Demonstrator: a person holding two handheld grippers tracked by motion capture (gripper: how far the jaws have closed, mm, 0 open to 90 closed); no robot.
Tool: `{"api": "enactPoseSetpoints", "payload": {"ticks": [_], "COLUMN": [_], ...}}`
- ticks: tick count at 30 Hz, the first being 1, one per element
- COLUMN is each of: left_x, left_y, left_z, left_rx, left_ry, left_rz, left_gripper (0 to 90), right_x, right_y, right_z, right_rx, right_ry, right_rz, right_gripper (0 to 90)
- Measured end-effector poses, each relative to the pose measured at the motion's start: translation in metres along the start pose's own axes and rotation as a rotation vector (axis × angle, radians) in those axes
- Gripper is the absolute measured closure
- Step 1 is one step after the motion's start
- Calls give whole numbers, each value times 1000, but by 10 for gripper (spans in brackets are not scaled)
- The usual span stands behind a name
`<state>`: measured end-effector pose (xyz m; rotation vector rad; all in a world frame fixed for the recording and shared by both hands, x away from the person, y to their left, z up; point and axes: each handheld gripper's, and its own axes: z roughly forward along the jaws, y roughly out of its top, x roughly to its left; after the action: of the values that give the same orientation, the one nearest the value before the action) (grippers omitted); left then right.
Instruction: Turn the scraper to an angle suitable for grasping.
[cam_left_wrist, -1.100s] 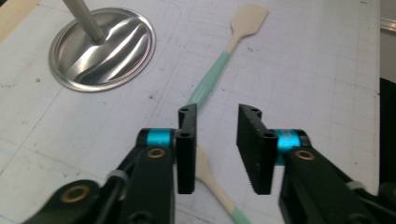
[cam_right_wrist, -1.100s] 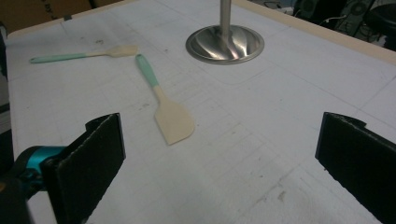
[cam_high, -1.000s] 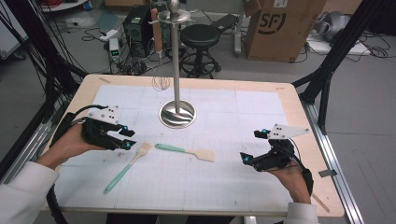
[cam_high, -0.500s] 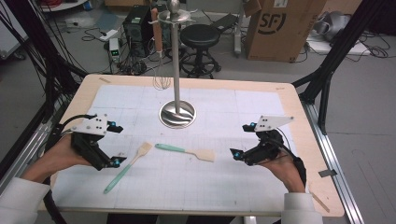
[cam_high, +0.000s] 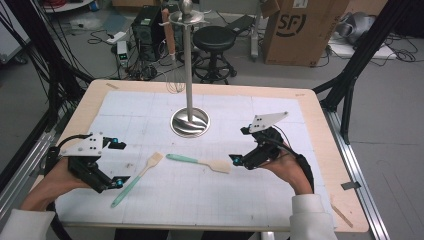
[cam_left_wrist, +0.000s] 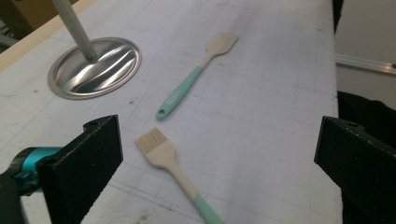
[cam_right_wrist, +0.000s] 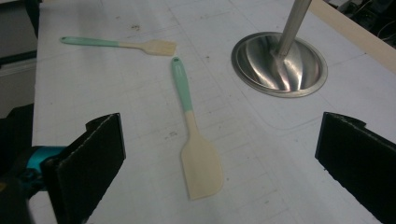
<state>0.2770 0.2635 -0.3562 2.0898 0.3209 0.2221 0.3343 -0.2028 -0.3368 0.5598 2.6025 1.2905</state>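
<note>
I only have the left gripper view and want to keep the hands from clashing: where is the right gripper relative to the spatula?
Observer: In the high view the right gripper is just right of the spatula, at its cream blade end.
Operator: Is it gripping it?
Observer: No. In the right gripper view its jaws stand wide open, and the blade lies flat on the table ahead of them, untouched.
Operator: What tops that steel pole?
Observer: The stand ends in a round knob above a ring of hooks.
</note>
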Motion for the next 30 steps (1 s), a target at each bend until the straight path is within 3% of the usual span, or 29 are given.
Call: {"api": "enactPoseSetpoints", "payload": {"ticks": [5, 7, 9, 11, 13, 18, 21, 30], "left_x": [-5, -7, -7, -6, -6, -5, -5, -3], "left_y": [-8, -10, -12, -12, -13, -16, -17, -18], "left_z": [-2, -2, -1, 1, 2, 6, 8, 8], "left_rx": [-38, -42, -37, -16, -16, -14, -5, -13], "left_ry": [4, 13, 15, 13, 13, 16, 16, 17], "left_rz": [-1, 6, 17, 2, -2, -9, -11, -19], "left_gripper": [17, 17, 17, 17, 17, 17, 17, 17], "right_x": [-1, -2, -3, -4, -5, -3, -1, -3], "right_y": [8, 11, 13, 15, 17, 24, 27, 23], "right_z": [12, 15, 18, 22, 26, 40, 49, 74], "right_rx": [15, 19, 21, 42, 47, 101, 122, 198], "right_ry": [12, 30, 43, 57, 64, 101, 116, 160], "right_rz": [-25, -41, -58, -64, -79, -106, -123, -115], "right_gripper": [19, 130, 148, 212, 318, 716, 878, 893]}}
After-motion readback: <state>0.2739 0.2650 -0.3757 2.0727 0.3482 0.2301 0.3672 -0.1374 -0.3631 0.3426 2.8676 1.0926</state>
